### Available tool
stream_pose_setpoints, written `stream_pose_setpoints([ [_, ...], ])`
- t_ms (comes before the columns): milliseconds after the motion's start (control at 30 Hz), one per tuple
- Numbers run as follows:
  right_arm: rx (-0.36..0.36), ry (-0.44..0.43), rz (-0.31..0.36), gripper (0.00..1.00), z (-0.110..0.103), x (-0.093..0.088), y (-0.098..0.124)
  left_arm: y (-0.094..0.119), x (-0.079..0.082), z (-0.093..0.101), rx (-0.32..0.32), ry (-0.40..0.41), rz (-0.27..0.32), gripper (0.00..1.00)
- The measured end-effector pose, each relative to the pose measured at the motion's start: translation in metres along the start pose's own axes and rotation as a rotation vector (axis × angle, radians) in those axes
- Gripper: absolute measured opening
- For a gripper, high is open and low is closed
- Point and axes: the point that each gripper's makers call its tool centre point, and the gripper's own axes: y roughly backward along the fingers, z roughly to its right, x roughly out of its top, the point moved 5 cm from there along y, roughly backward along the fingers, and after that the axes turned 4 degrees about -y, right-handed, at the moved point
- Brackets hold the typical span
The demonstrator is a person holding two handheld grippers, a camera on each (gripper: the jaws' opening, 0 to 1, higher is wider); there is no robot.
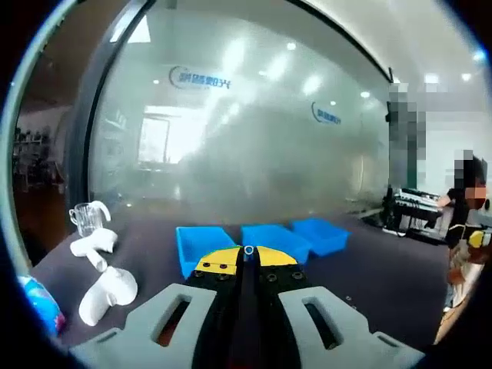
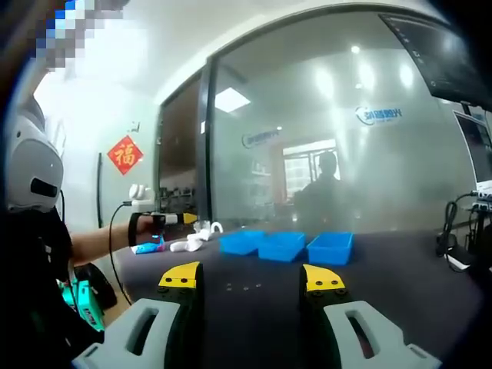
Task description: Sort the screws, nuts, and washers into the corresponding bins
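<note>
Three blue bins [image 1: 275,240] stand in a row on the dark table, straight ahead of my left gripper [image 1: 247,255], whose yellow-tipped jaws are pressed together with nothing between them. In the right gripper view the same bins [image 2: 282,246] sit further off, past my right gripper [image 2: 252,278], which is open and holds nothing. A few tiny metal parts [image 2: 246,287] lie on the table between its jaws, too small to tell apart. My left gripper [image 2: 165,220] also appears at the left of that view, held up by a person's arm.
White moulded pieces [image 1: 108,292] and a clear measuring cup [image 1: 84,217] sit left of the bins. A blue-wrapped item [image 1: 38,304] lies at the table's left edge. A frosted glass wall [image 1: 254,138] runs behind the table. A person [image 1: 465,231] stands at the far right, and cables [image 2: 453,246] trail by the right edge.
</note>
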Motion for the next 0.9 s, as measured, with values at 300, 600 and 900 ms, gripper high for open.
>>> stream_pose_setpoints([
  [300,-0.002,0.001,0.01,0.45,-0.001,0.003,0.002,-0.056,0.003,-0.018,0.026,-0.014,-0.025,0.05],
  [600,-0.01,0.005,0.013,0.45,-0.001,0.006,0.004,-0.107,0.003,-0.026,0.018,-0.041,-0.067,0.05],
  [900,-0.017,0.008,0.008,0.45,-0.001,0.006,0.007,-0.13,0.0,-0.027,0.025,-0.051,-0.113,0.05],
])
